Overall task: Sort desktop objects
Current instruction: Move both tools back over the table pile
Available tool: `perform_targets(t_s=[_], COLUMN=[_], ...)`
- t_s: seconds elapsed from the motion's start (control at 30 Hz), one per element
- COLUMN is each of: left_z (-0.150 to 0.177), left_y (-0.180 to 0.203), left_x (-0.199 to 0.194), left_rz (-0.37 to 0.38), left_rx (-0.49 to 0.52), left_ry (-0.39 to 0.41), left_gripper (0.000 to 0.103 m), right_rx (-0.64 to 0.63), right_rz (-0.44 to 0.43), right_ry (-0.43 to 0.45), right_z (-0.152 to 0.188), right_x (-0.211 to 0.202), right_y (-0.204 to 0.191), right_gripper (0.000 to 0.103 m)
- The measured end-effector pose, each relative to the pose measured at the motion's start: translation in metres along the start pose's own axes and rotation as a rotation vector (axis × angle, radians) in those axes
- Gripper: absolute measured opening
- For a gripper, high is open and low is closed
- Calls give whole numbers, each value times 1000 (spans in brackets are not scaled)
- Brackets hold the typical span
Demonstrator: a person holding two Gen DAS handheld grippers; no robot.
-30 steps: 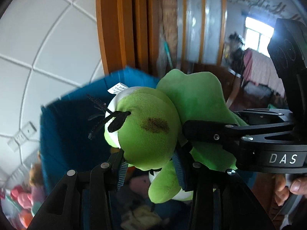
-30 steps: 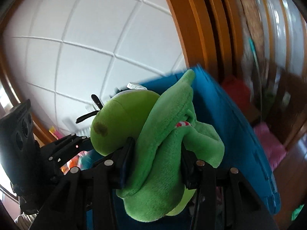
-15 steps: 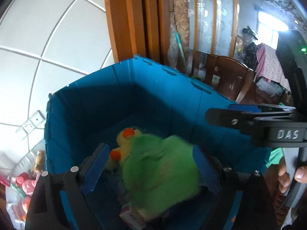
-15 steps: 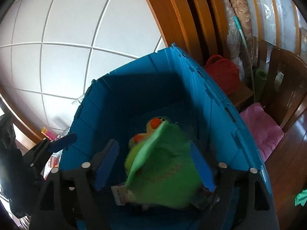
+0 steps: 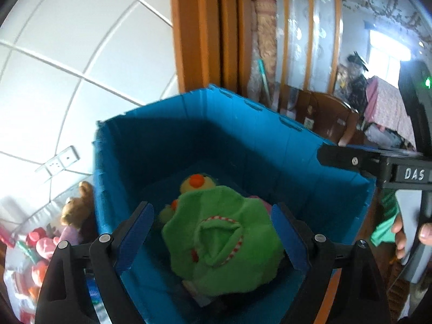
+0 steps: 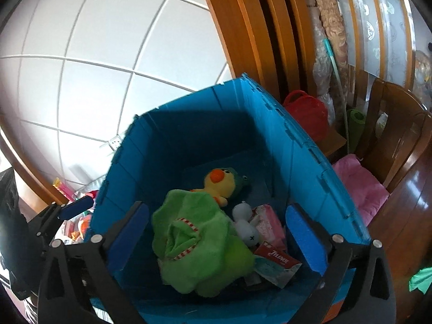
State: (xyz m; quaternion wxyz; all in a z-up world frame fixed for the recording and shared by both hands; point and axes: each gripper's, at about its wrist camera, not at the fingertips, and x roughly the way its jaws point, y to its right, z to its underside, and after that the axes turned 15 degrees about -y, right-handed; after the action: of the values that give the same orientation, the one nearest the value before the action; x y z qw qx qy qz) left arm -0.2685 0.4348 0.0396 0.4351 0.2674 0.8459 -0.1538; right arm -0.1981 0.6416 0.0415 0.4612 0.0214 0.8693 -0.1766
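From my left wrist camera I look down into the big blue bin (image 5: 243, 140). The green plush toy (image 5: 224, 240) lies inside it, on the bottom, with a red and white striped trim showing on top. A yellow duck toy (image 5: 195, 183) peeks out just behind it, touching it. My left gripper (image 5: 213, 235) has its jaws wide apart and nothing sits between the blue pads; the toy is down below them. The other gripper pokes in from the right side, and I see a hand (image 5: 413, 235) around its handle. A brown teddy (image 5: 78, 208) sits outside the bin on the left.

From my right wrist camera I see the same blue bin (image 6: 305, 162) from above. The green plush toy (image 6: 199, 243) rests on the bin floor. The yellow duck toy (image 6: 218, 183) lies right behind it. A small white bunny (image 6: 245, 224) and a red and white box (image 6: 278, 262) are just beside it on the right. My right gripper (image 6: 216, 235) has just been opening its jaws, and now they stand very wide with nothing held.
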Motion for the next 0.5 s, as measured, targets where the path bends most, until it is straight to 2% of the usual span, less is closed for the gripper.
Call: perform_targets(t_s=[0.17,0.27,0.5], left_z=[28,48,102], left_y=[-26,-47,-102], left_x=[-29,-47,-74], left_rz=[-23,-29,-105], left_rx=[-56,-97,-165], left_ry=[60,93,107], left_gripper=[93,102,102], right_rx=[-8,-29,-92], right_rz=[-17,-28,-58], right_ry=[17,26,41], right_z=[21,34,58], right_x=[5,9,13], right_y=[-27,-50,-115], right_gripper=[103,103,103])
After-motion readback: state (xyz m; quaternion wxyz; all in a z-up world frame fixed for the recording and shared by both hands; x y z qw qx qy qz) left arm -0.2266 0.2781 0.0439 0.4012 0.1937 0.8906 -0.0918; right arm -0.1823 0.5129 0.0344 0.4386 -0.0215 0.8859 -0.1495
